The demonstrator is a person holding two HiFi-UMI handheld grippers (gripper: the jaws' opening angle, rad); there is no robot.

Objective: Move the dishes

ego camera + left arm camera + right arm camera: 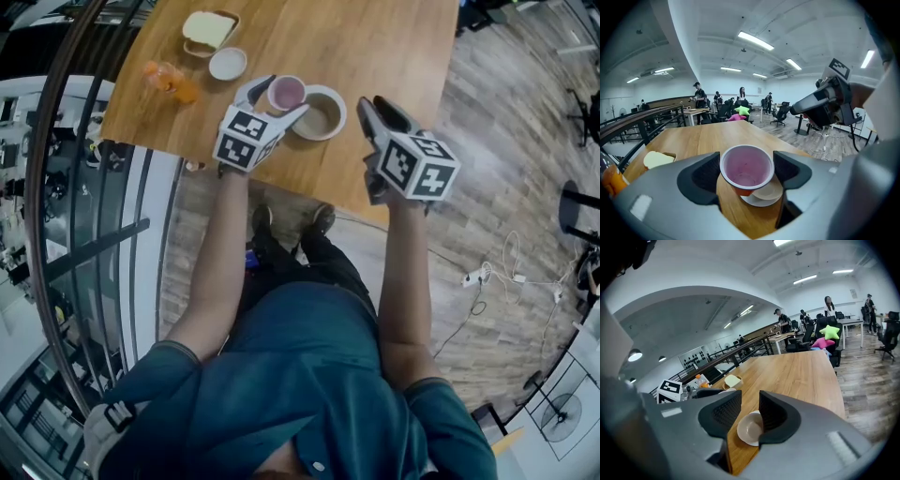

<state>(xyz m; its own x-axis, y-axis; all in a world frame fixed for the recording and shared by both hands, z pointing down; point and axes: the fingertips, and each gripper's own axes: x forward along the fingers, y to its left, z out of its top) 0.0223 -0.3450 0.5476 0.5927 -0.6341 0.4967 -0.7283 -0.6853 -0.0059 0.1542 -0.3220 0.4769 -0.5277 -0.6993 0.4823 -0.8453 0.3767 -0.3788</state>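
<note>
- The left gripper (283,97) is closed on a pink cup (746,166), one jaw pressing each side of its wall just below the rim. Whether the cup's base is clear of the wood, I cannot tell.
- The right gripper (750,401) holds nothing. Its jaws stand only slightly apart, with bare wood showing through the gap.
- A white bowl (323,117) sits just beyond and below the cup, almost touching it, and just ahead of the right gripper's tips.
- Likeliest mishap: the cup's base catches the bowl's rim if the left gripper swings right or forward while low. That would shove the bowl or tip the cup.
- The grip is high on a tapered, thin-looking wall, so a firm squeeze could buckle it and a loose one could let it slide down.
- The two grippers are near each other, so reaching for the bowl now risks a knock between them.
- The right jaws look too narrow for the bowl's rim and would need widening first.
- The near edge of the table (375,47) lies close behind both grippers, and pulling back would put a dish over the floor.
- Ahead-left of the left gripper stand a small white dish (228,64), a bread tray (209,30) and an orange bottle (169,80), leaving little room there.
- Ahead and right of both grippers the wood is bare, the widest room for setting things down.
</note>
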